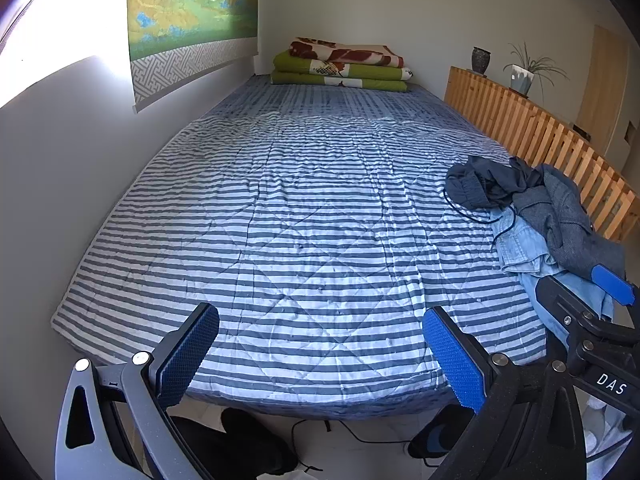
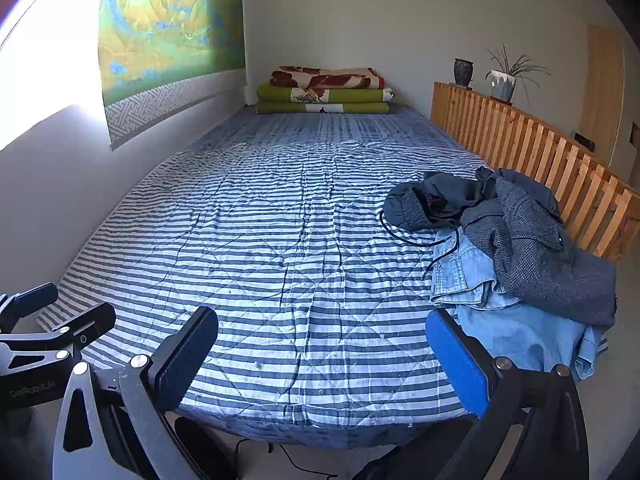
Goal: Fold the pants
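Note:
A heap of clothes lies on the right side of the striped bed (image 1: 280,208) (image 2: 260,240): dark navy pants with a drawstring (image 1: 480,184) (image 2: 432,200), a grey tweed garment (image 1: 568,220) (image 2: 540,256) and a light blue denim piece (image 1: 524,248) (image 2: 480,280). My left gripper (image 1: 320,356) is open above the bed's near edge, with nothing between its fingers. My right gripper (image 2: 320,360) is also open and empty, its right pad (image 2: 456,360) near the denim. The right gripper's tip (image 1: 612,284) shows at the right edge of the left wrist view.
Folded green and red blankets (image 1: 344,66) (image 2: 324,92) are stacked at the bed's far end. A wooden slatted rail (image 1: 540,136) (image 2: 540,156) runs along the right side, with a vase and a potted plant (image 2: 504,80) on it. A wall hanging (image 1: 188,12) covers the left wall. Cables lie on the floor below.

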Demonstrator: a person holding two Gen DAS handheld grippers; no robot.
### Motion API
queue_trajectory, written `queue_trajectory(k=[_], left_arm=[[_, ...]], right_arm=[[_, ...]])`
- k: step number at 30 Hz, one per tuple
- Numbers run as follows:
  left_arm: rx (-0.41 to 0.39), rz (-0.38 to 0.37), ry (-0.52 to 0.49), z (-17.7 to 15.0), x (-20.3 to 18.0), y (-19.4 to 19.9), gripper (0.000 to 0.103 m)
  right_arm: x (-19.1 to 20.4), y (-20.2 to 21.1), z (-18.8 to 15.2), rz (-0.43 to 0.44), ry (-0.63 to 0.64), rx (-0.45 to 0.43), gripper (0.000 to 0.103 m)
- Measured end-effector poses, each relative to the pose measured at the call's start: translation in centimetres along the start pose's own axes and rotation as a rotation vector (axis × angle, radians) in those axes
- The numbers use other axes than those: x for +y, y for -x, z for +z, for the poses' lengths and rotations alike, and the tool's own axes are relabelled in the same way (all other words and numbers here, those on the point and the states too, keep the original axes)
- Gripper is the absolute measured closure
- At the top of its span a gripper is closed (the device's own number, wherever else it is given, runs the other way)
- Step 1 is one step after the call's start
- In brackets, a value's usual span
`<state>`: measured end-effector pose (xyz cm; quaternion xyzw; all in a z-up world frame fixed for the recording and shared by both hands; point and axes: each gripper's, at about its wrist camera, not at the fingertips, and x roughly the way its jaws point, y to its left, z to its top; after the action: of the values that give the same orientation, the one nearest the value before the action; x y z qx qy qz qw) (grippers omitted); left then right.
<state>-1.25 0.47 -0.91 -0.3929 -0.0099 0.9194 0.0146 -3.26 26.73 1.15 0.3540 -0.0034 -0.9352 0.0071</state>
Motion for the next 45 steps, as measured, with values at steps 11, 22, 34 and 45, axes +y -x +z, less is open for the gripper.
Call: queue_trajectory(k=[11,22,34,45], left_arm=[[0.004,-0.009,0.016,0.3,0.4,-0.4,0.0],[0.005,0.002,0.025,0.4,0.6,-0.9,0.0],[0.01,0.01,0.015,0.3,0.2,-1.4,0.0],[0.02,0.009,0.009,0.5,0.1,-1.9,0.0]], right_arm=[[0.4,-0.3,0.2,-0.032,0.013,0.016,0.001],[0.4,-0.2,0.2,-0.033,0.009,0.007,0.001],[-0.2,-0.6,0.3,-0.011,-0.007,0.004,0.001],[-0.6,-0.9,0.4,-0.004,-0.011,0.016,0.001]])
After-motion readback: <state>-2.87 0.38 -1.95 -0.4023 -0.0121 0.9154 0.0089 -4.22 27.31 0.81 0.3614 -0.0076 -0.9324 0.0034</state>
